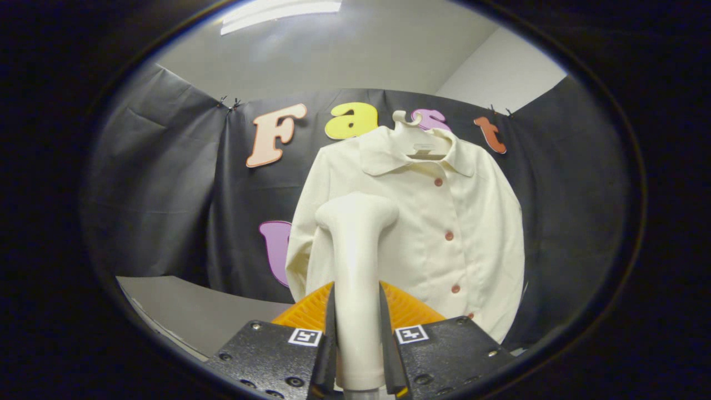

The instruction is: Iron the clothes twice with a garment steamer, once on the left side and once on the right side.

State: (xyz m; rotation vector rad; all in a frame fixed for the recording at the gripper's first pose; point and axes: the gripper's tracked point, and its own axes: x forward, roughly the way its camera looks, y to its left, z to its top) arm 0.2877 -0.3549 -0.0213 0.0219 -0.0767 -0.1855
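black cloth wall (166, 194) hangs across the back of the booth, pinned at its top edge, with pale ceiling above it and a grey table surface (194, 311) below on the left.

cream shirt (422, 233) hangs in front of the cloth on a pale hanger (408, 118), whose hook shows above the collar. collar lies flat and open; a row of small reddish buttons (449, 235) runs down the front placket, fastened. both sleeves hang down at the sides. garment sits beyond the fingers, a little to the right of the steamer line.

garment steamer (355, 266), cream plastic, stands upright between the fingers. its handle rises straight up from the grip and its rounded head sits in front of the shirt's left chest and sleeve area as seen. whether the head touches the fabric cannot be told.

orange ribbed part (405, 311) shows behind the handle, just beyond the fingers on both sides.

gripper (358, 355): both fingers pressed against the steamer handle, one each side, pinching it low down. a small square marker (411, 334) sits on each finger block.
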